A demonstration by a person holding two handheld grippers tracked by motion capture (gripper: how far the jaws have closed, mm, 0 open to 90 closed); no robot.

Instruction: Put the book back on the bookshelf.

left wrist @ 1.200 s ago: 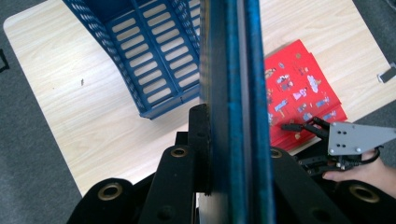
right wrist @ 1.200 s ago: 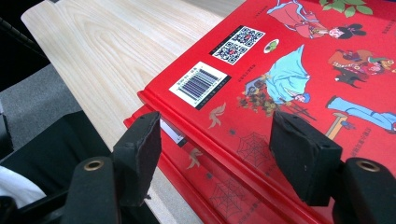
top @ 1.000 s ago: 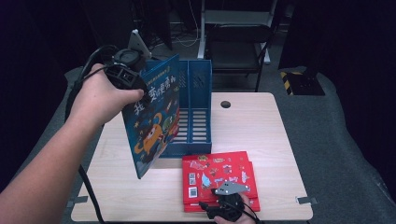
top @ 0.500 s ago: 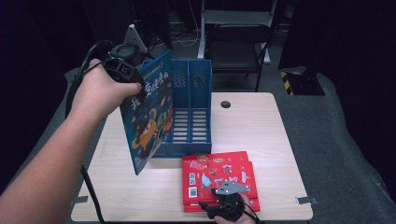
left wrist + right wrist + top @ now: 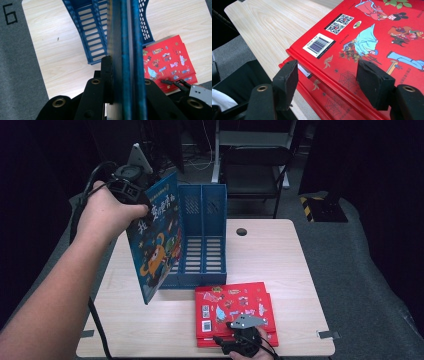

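Note:
A blue picture book point(image 5: 154, 245) hangs upright in the air over the table's left side, beside the blue file rack point(image 5: 202, 240). My left gripper point(image 5: 132, 187) is shut on the book's top edge; in the left gripper view the book's edge point(image 5: 125, 55) runs between the jaws. A stack of red books point(image 5: 232, 310) lies flat at the front of the table. My right gripper point(image 5: 240, 337) stands open at the near edge of the red stack point(image 5: 362, 37), its pads point(image 5: 287, 82) spread over the top book's corner.
The wooden table point(image 5: 280, 255) has a round cable hole point(image 5: 242, 231) behind the rack. A dark chair point(image 5: 255, 165) stands behind the table. Grey floor surrounds the table on both sides.
My left gripper has lifted the blue book slightly up and toward the rack. The right gripper has stayed at the red books.

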